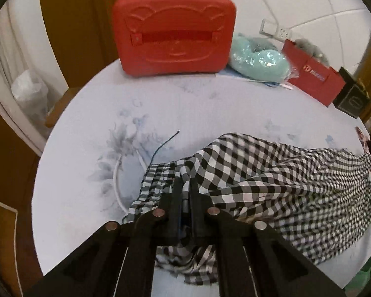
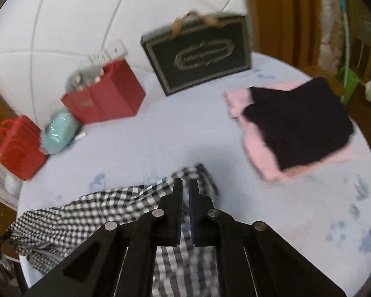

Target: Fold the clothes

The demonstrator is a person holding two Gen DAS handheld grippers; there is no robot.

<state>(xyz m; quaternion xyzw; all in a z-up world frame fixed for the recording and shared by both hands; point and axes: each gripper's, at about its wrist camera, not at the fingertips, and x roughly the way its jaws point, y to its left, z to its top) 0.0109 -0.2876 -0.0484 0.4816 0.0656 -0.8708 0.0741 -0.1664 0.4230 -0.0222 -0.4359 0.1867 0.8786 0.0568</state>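
A black-and-white checked garment lies stretched across the pale flowered bed sheet. My left gripper is shut on its gathered waistband end, lifting it slightly. In the right wrist view the same checked garment runs off to the left, and my right gripper is shut on its other end, held above the sheet. Thin dark and white cords trail from the waistband.
A red plastic case, a teal pillow in plastic, a red paper bag and a black gift bag stand along the headboard. Folded pink and black clothes are stacked at the right.
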